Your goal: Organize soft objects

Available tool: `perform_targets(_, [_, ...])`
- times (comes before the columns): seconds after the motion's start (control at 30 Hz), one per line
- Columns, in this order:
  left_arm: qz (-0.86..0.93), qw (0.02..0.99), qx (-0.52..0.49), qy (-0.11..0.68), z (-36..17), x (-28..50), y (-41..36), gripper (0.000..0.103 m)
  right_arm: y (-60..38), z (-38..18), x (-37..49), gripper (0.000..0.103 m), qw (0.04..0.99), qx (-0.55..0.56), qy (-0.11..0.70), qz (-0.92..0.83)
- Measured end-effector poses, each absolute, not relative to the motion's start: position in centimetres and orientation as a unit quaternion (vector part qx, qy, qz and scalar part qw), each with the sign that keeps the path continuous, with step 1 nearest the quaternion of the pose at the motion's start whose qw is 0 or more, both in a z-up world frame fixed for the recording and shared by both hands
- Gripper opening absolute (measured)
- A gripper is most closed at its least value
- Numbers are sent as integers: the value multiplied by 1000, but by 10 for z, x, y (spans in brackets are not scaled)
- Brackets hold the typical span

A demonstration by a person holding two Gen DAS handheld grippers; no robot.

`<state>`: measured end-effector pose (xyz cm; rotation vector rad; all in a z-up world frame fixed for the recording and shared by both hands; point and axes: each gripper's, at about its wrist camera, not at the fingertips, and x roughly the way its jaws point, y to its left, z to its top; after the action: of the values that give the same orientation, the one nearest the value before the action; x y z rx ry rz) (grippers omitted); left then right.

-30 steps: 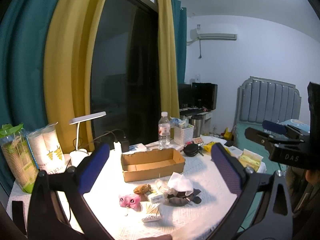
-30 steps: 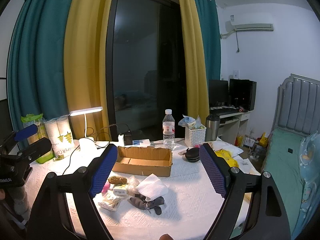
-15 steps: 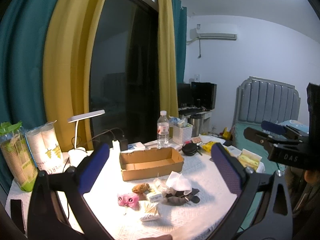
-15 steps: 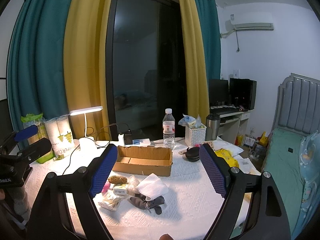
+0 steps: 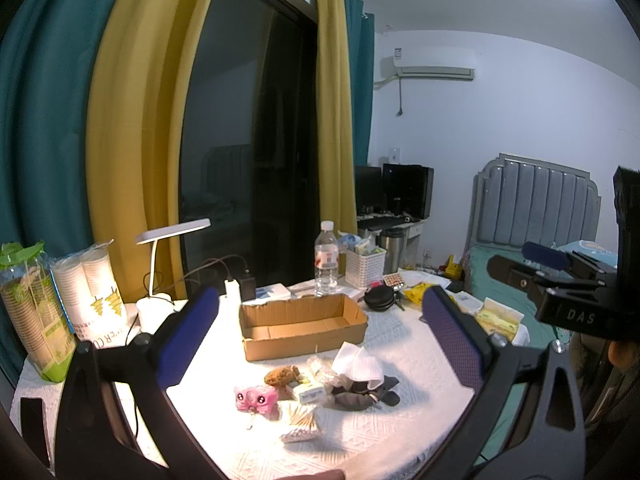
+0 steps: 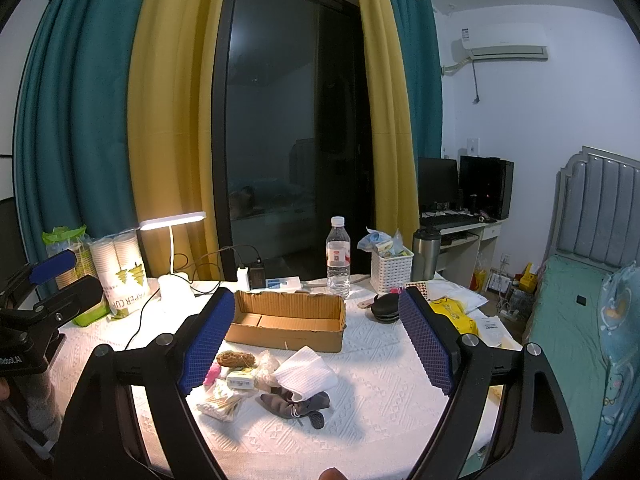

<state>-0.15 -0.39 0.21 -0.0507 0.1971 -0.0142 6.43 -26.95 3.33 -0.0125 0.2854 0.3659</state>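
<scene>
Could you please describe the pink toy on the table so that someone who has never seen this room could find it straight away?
Start at the open cardboard box in the middle of the white-covered table. In front of it lies a cluster of small things; the pink toy is at the cluster's left end, beside a bag of cotton swabs. It is the only pink item, with two big round eyes.

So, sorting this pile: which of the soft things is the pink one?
The small pink plush toy with eyes, at the pile's left end, beside the brown fuzzy lump; the others are white or grey.

Matt cardboard box (image 6: 286, 322), seemingly textured cloth tablecloth (image 6: 384, 392).
</scene>
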Motion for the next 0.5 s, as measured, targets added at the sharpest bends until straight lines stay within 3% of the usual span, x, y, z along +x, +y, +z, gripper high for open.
perform_targets(0.5, [-7, 995, -27, 99, 3, -1, -3, 102, -270, 33, 65, 87, 973, -7, 142, 182])
